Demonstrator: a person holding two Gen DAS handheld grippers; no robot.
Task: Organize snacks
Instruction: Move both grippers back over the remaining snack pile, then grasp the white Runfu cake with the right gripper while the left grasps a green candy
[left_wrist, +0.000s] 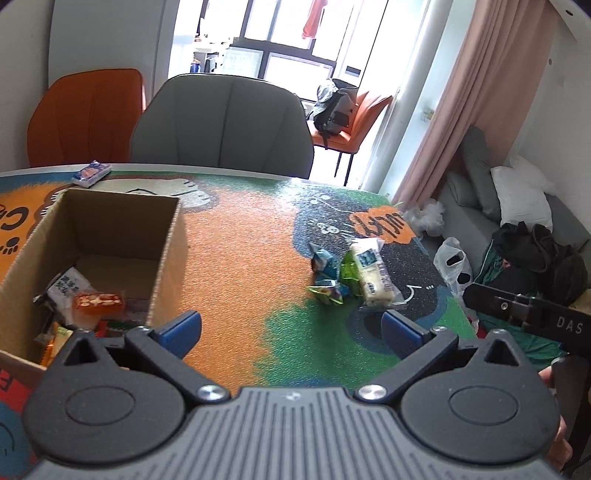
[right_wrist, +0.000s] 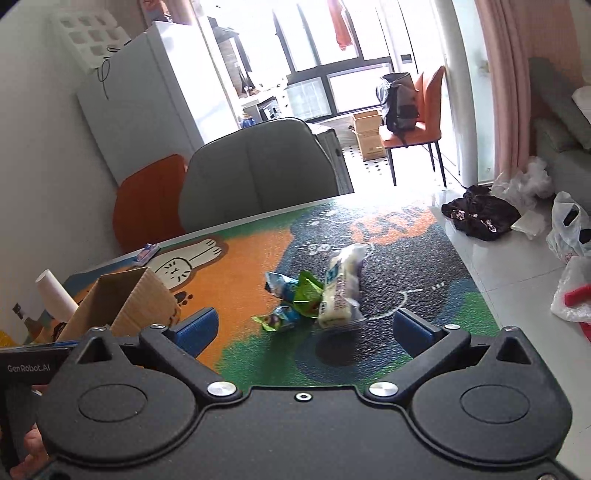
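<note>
- Far left, the cardboard box (left_wrist: 110, 236) stands open on the cartoon mat (left_wrist: 240, 258), with an orange packet (left_wrist: 98, 303) and a white packet (left_wrist: 68, 290) lying inside among other wrappers.
- Behind the box, a small blue-and-orange packet (left_wrist: 91, 173) sits alone near the table's far edge.
- Left gripper (left_wrist: 291, 328) hovers over bare mat just right of the box, jaws spread wide, nothing between them.
- Right of centre, a loose pile: blue wrappers (left_wrist: 325, 264), a green wrapper (left_wrist: 347, 271), and a long white snack pack (left_wrist: 371, 277) touching them.
- Right gripper (right_wrist: 306, 330) hangs just short of that pile, jaws wide apart and empty.
</note>
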